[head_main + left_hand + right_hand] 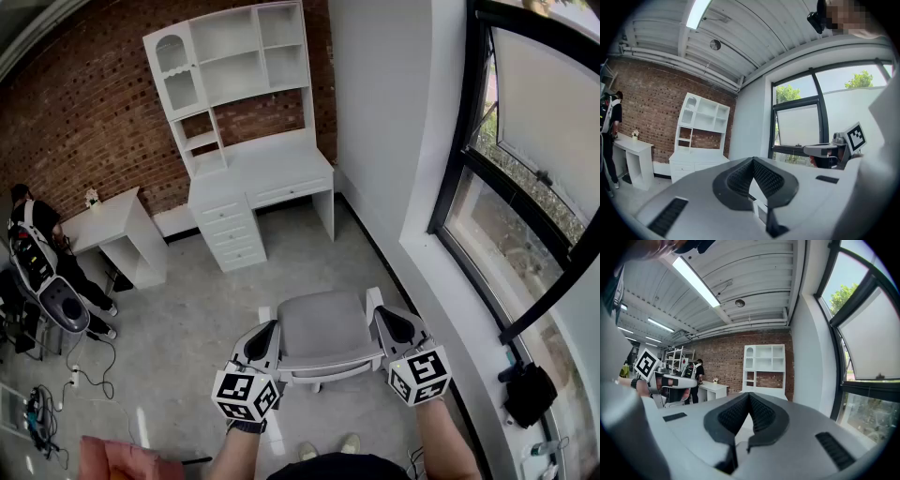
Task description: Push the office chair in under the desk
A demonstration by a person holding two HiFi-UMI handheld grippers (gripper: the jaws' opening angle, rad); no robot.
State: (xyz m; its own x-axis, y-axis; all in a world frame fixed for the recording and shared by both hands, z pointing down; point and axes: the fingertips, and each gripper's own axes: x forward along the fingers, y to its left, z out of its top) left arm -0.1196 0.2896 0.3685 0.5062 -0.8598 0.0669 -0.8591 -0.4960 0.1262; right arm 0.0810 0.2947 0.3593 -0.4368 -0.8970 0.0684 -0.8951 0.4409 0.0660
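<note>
The grey office chair [323, 328] stands close in front of me on the floor, its seat facing the white desk with a hutch [267, 178] by the brick wall. A stretch of bare floor lies between chair and desk. My left gripper [269, 328] is at the left side of the chair's back and my right gripper [384, 319] at the right side. Both are shut with nothing between the jaws. Whether they touch the chair I cannot tell. The left gripper view shows the desk [701, 136] beyond its own shut left gripper [753, 161], and the right gripper view shows the desk [764, 369] beyond the right gripper [749, 397].
A small white side table [117, 230] stands left of the desk, with a person [37, 253] beside it. Cables [42, 412] lie on the floor at the left. A white wall and a large window [525, 187] run along the right.
</note>
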